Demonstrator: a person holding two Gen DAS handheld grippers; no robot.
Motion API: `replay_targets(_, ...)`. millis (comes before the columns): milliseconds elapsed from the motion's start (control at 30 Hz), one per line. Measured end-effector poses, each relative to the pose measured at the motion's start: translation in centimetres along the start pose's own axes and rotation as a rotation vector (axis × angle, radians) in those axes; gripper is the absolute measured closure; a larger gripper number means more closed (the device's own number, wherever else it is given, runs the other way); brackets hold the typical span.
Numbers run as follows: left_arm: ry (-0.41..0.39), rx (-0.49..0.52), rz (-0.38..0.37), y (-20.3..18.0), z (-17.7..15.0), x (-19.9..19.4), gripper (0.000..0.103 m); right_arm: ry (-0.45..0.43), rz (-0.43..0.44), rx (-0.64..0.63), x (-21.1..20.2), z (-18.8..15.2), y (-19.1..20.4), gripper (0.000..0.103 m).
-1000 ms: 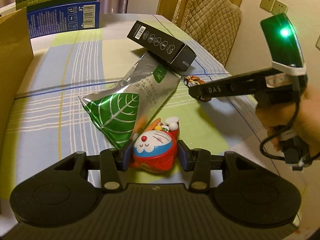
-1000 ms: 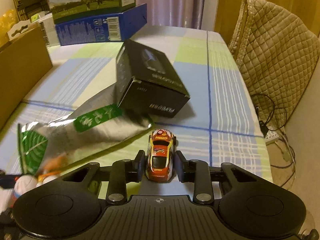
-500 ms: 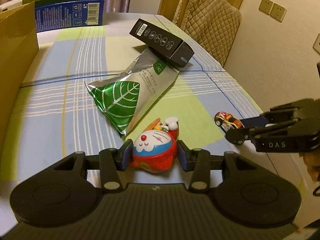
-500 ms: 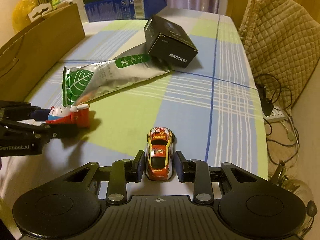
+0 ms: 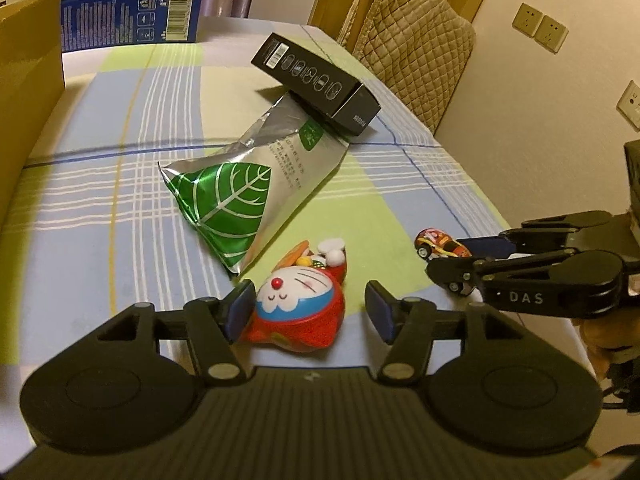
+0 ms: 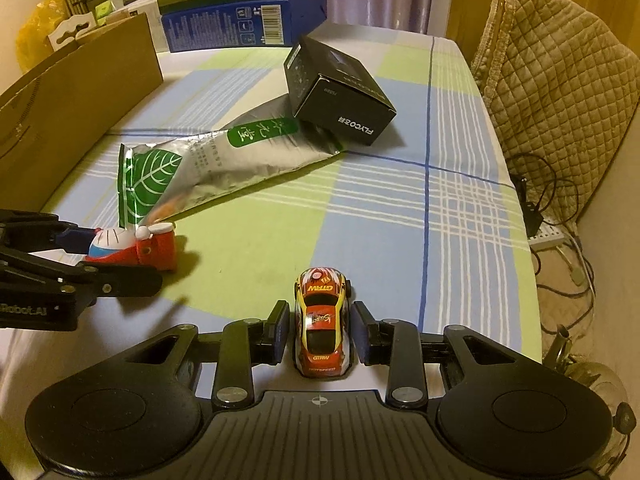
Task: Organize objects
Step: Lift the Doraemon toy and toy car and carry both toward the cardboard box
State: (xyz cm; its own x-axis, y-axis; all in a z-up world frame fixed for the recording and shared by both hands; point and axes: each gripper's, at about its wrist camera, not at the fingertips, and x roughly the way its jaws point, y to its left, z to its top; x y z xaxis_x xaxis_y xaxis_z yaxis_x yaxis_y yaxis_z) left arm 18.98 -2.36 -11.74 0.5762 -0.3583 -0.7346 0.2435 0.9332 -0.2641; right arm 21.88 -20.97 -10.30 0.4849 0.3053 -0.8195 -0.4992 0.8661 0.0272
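On the table with the blue, green and white checked cloth [image 5: 100,208], my left gripper [image 5: 308,314] straddles a round red, white and blue cartoon-cat figurine [image 5: 302,308] lying on the cloth. Its jaws are opening: the left pad is at the figurine's side, while a clear gap shows between the right pad and the toy, so nothing is pinched. In the right wrist view the same figurine [image 6: 132,246] lies on the cloth between the two black fingers.

My right gripper [image 6: 322,334] has a small red, yellow and silver toy racing car [image 6: 322,324] between its blue pads, sitting on the cloth with its nose pointing away from me. A thin gap shows on each side of the car, so the pads stand just beside it, not pressing. From the left wrist view that car [image 5: 440,246] sits to the right of the figurine, well apart from it.

Farther back lies a silver foil pouch with a green leaf print [image 5: 256,196], its far end tucked under a tilted black cardboard box [image 5: 316,84]. A brown cardboard carton [image 6: 76,120] lines the left edge.
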Motion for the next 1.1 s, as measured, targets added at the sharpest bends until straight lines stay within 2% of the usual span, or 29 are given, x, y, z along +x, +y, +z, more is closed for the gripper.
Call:
replay_targets(167,0.015,0.026,0.006,-0.1,0.2,0.6,0.053,0.005,-0.007,0.003,0.1,0.2,0.2,0.073)
replay_targets(267,0.016,0.038,0.02,-0.2,0.3,0.7,0.062,0.005,-0.021,-0.009,0.2,0.3,0.5,0.075)
replay_targets(500,0.013,0.071,0.029,-0.3,0.2,0.5,0.063,0.005,-0.042,-0.028,-0.2,0.0,0.9,0.076)
replay_targets(767,0.013,0.086,0.043,-0.7,-0.3,-0.8,0.063,-0.034,-0.047,0.004,-2.8,0.4,0.9,0.076)
replay_targets(1100,-0.024,0.068,0.047,-0.9,0.3,-4.9,0.063,-0.075,-0.043,0.038,-6.9,1.4,2.4,0.076)
